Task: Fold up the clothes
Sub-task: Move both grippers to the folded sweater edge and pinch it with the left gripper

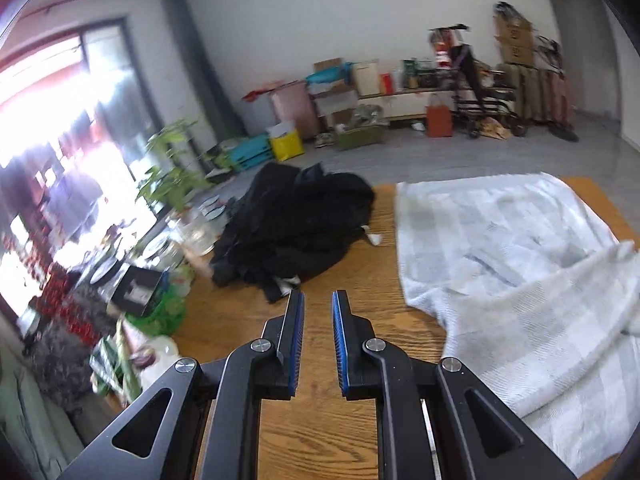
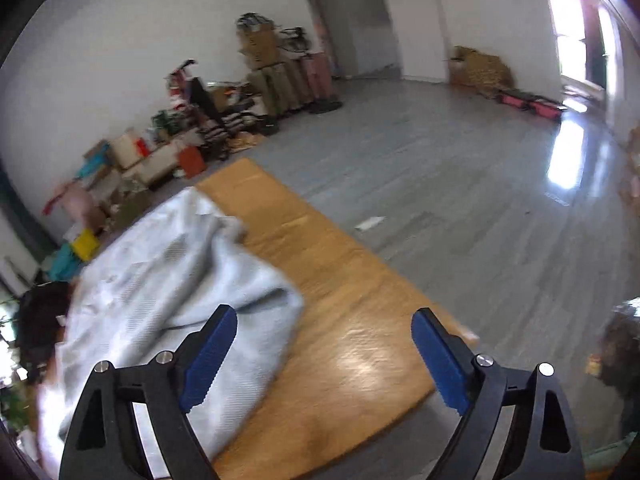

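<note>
A white, faintly checked garment (image 1: 520,260) lies spread and rumpled over the right part of the wooden table (image 1: 320,420). A heap of black clothes (image 1: 288,224) sits at the table's far left. My left gripper (image 1: 318,296) hovers over bare wood between the two, its blue pads a narrow gap apart with nothing in it. In the right wrist view the white garment (image 2: 160,280) covers the table's (image 2: 340,264) left side. My right gripper (image 2: 325,314) stands wide open and empty above the table, its left finger (image 2: 208,352) over the garment's folded edge. The black heap (image 2: 40,312) shows at the far left.
Glass jars (image 1: 196,236), potted plants (image 1: 172,176) and a green basket (image 1: 160,312) crowd the table's left edge. Boxes, bags and a black cart (image 1: 480,92) line the back wall. Grey floor (image 2: 440,180) lies beyond the table's far and right edges.
</note>
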`<control>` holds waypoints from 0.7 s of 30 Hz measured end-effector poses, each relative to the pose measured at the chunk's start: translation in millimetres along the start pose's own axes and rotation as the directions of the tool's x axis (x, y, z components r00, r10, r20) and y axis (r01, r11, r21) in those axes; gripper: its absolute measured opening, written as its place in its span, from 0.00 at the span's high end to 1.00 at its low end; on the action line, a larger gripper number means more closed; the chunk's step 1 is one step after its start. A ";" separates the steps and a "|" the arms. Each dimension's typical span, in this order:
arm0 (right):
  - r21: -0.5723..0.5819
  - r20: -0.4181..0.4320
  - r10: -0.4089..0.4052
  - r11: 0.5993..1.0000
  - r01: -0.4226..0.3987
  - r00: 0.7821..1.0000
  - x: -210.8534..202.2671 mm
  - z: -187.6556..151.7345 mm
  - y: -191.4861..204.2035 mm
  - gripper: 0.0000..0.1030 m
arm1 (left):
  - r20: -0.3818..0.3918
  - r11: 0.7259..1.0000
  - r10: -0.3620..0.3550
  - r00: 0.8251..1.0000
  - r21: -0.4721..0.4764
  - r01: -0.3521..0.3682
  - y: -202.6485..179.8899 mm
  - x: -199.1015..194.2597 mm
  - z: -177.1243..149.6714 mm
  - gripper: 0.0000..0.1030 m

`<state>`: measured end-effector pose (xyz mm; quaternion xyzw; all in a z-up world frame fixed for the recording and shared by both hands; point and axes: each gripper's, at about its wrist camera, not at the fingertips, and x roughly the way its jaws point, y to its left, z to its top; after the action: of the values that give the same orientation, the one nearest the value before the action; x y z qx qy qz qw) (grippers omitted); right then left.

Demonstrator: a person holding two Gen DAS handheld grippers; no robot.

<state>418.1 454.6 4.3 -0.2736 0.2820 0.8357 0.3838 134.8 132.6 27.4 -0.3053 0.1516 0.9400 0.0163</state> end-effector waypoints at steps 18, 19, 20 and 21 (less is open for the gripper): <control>-0.202 -0.387 0.278 0.905 -0.375 0.879 108.9 -26.6 153.3 0.24 | -0.341 0.866 -0.494 0.800 -0.120 0.484 -25.6 150.9 -1.3 0.53; -0.147 -0.429 0.306 0.905 -0.400 0.850 115.1 -30.3 155.6 0.25 | -0.358 0.855 -0.514 0.779 -0.141 0.500 -30.1 158.8 1.5 0.47; -0.094 -0.467 0.333 0.902 -0.421 0.819 121.0 -34.3 158.1 0.25 | -0.374 0.842 -0.535 0.758 -0.163 0.514 -34.7 166.8 4.3 0.46; -0.084 -0.485 0.342 0.898 -0.432 0.805 122.1 -42.1 164.8 0.25 | -0.384 0.833 -0.550 0.742 -0.178 0.524 -37.3 171.3 7.0 0.45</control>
<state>229.3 395.4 -64.1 -0.4346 0.3333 0.8308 0.0993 -3.9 159.6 -76.6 -0.5311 0.0296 0.8108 0.2442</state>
